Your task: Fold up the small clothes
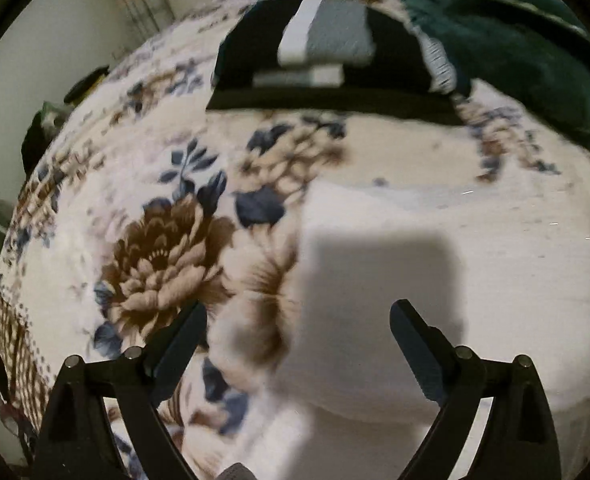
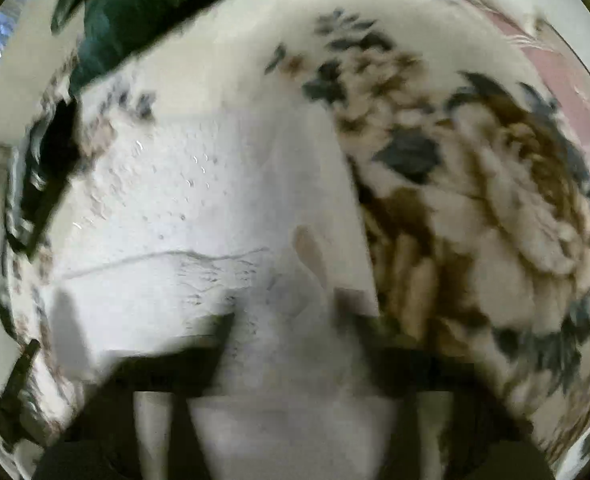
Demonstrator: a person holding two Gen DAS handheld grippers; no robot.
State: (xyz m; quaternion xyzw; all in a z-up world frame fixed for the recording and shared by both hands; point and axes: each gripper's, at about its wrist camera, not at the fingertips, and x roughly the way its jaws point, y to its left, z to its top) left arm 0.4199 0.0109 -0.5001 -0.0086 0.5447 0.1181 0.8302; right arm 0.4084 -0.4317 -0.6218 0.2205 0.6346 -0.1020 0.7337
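Floral bedding fills both views: a plush blanket (image 1: 163,248) printed with brown peonies and navy leaves on cream, soft-napped, spread over what looks like a bed.

Task item: a white garment (image 1: 435,280) lies flat on the blanket at lower right of the left wrist view. In the right wrist view the same white garment (image 2: 199,208) takes up the centre and left, with a straight edge running down the middle of the frame. Its fabric is thin, with a pebbled or lightly studded texture and a few glints; a raised seam or fold line crosses it at centre-left.

At top centre of the left view, a black folded piece (image 1: 335,80) with white and grey panels rests flat, likely already done. A dark green fabric heap (image 1: 515,52) sits at upper right, touching it.

Your left gripper (image 1: 299,320) hovers just above the garment, jaws spread wide, nothing between them. Your right gripper (image 2: 287,328) is motion-blurred at bottom centre; jaws appear parted over the white cloth, but whether they pinch it I cannot tell.

Judgement: you are mid-fold on the white piece. Next, take an edge with each gripper and carry it across evenly; thin cloth will likely sag.
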